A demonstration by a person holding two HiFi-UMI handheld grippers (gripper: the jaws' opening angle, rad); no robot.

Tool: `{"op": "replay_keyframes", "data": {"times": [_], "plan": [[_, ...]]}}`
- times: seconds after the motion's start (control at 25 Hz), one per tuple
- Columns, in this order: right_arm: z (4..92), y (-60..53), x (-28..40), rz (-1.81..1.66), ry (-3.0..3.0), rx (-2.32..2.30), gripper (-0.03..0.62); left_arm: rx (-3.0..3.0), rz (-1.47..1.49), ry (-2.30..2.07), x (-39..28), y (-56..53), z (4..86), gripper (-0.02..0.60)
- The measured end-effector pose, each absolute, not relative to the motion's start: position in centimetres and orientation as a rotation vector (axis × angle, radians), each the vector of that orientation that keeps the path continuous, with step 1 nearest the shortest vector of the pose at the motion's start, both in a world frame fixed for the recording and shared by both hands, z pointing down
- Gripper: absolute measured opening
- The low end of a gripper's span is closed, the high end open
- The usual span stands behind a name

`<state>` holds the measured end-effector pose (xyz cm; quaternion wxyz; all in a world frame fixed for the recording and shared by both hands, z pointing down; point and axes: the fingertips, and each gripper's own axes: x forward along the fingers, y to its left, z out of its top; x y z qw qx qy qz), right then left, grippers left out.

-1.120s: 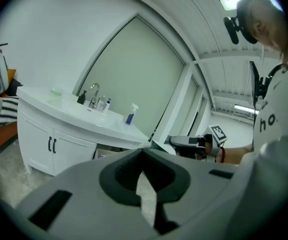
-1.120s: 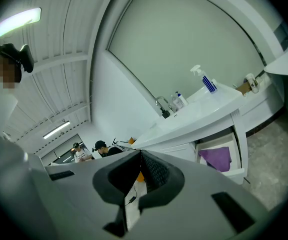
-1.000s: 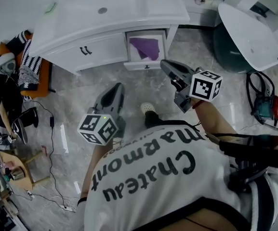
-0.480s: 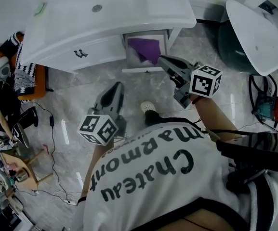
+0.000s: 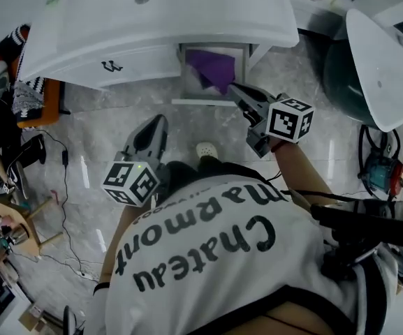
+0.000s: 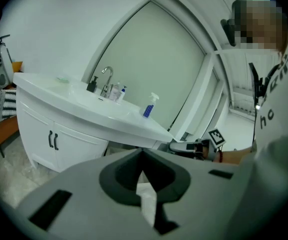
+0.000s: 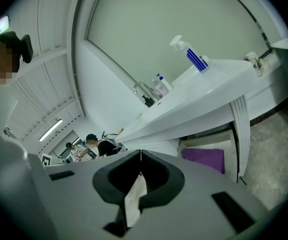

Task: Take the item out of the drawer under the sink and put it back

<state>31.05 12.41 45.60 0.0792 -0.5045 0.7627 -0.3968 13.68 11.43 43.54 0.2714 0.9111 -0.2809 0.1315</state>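
Cloth [image 5: 216,70]: purple, in open drawer [image 5: 204,102], just ahead of my right gripper [image 5: 236,88]; left gripper [image 5: 158,120] farther back.
Jaws: both pairs closed, empty.

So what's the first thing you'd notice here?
The bright purple cloth lying in the open drawer under the white sink. Right in front of it, the right claw points at the drawer, shut and empty, with a black-and-white marker cube behind it.
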Motion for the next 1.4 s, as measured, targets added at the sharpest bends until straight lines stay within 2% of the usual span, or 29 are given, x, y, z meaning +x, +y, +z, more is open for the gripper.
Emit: {"op": "replay_keyframes", "data": {"times": [0.52, 1.04, 1.4], "plan": [[49.7, 9.1, 30.2, -1.193, 2.465, -1.652, 0.012, 2.409, 0.387, -0.781, 12.3, 8.4, 43.7, 0.009], [56.4, 5.1, 33.8, -1.338, 2.267, -1.954, 0.012, 2.387, 0.52, -0.621, 13.5, 3.3, 49.4, 0.009], [61.4, 1.9, 34.8, -1.291, 2.339, -2.127, 0.011, 2.372, 0.623, -0.518, 13.5, -0.2, 51.7, 0.009]]}}
